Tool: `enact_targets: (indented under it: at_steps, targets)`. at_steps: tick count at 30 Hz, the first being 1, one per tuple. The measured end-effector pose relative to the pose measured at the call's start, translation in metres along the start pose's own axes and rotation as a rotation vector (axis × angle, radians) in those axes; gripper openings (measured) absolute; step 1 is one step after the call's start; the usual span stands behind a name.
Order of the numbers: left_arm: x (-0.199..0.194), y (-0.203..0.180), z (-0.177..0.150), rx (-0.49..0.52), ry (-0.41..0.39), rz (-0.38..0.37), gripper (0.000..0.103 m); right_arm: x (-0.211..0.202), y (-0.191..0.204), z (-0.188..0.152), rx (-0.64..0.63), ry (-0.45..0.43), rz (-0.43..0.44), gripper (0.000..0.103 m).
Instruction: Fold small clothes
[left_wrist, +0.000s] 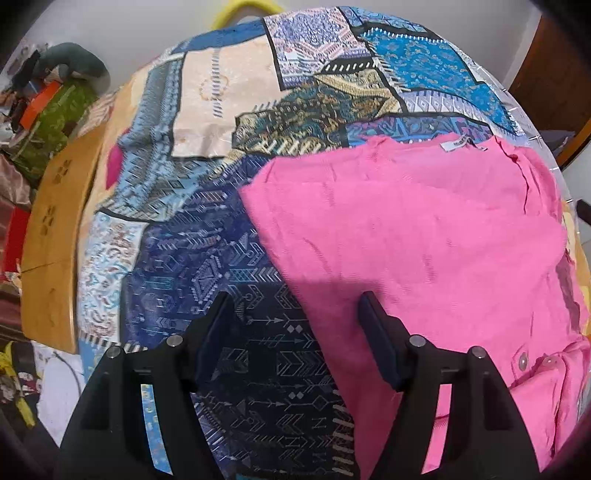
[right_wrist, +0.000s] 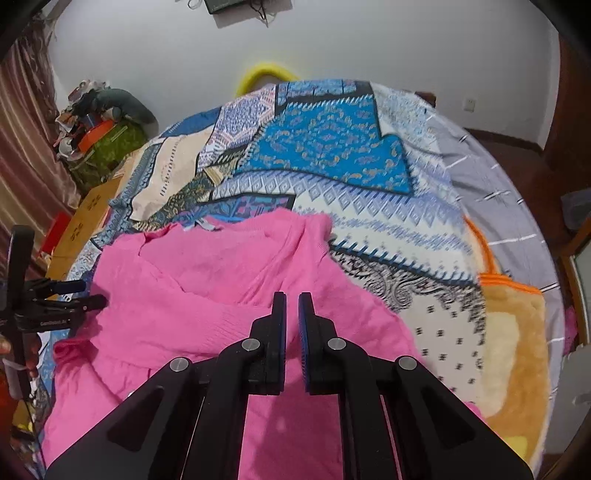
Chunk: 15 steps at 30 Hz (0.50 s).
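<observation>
While both grippers hover low over a bed, a pink knitted garment (right_wrist: 207, 295) lies spread in front of them on a patchwork bedspread (left_wrist: 236, 236) printed in blues, creams and teal.

Nearest in the left wrist view, the left gripper (left_wrist: 295, 314) has its fingers (left_wrist: 376, 332) spread wide with nothing between them. One finger hangs over the dark blue arrow-patterned patch, the other over the garment's near left edge.

Nearest in the right wrist view, the right gripper (right_wrist: 291, 314) has its fingers almost pressed together, a thin gap showing between the blue pads. They appear to hold nothing, though the tips sit right above the pink cloth near a ribbed cuff or hem.

The garment looks soft, light and limp. It is a loose knit that wrinkles easily and would likely sag and stretch if lifted by one point. It has small snap buttons (left_wrist: 522, 360) near the front and a white neck label (left_wrist: 456, 142) at the far end. The best holds are probably the firmer ribbed edges, shoulder seams or hem corners, pinched one per gripper.

Further off, the bedspread runs to a plain wall, with an orange plush blanket (right_wrist: 517, 332) at the right and cluttered belongings (right_wrist: 99, 122) at the far left.
</observation>
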<state>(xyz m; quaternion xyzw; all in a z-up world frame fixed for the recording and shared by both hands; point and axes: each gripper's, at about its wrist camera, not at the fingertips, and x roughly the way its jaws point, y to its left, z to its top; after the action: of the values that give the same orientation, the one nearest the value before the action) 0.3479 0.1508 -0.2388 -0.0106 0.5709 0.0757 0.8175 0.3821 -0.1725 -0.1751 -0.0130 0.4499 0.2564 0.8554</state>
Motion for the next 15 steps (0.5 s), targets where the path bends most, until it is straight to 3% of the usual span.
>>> enact_targets:
  at_steps: [4,9,13,15]
  targets:
    - [-0.026,-0.002,0.005,-0.001,-0.054,-0.002,0.069,-0.022,-0.005,0.002,-0.002,-0.009,-0.028,0.009]
    - [-0.077,-0.016,0.014,0.027,-0.154,-0.006,0.069,-0.060,-0.016,-0.002,-0.013,-0.040,-0.080,0.033]
    - [-0.116,-0.036,0.016,0.069,-0.230,-0.009,0.069,-0.091,-0.026,-0.008,-0.015,-0.058,-0.115,0.038]
    - [-0.132,-0.047,0.015,0.080,-0.263,-0.023,0.069,-0.106,-0.034,-0.015,-0.007,-0.062,-0.131,0.048]
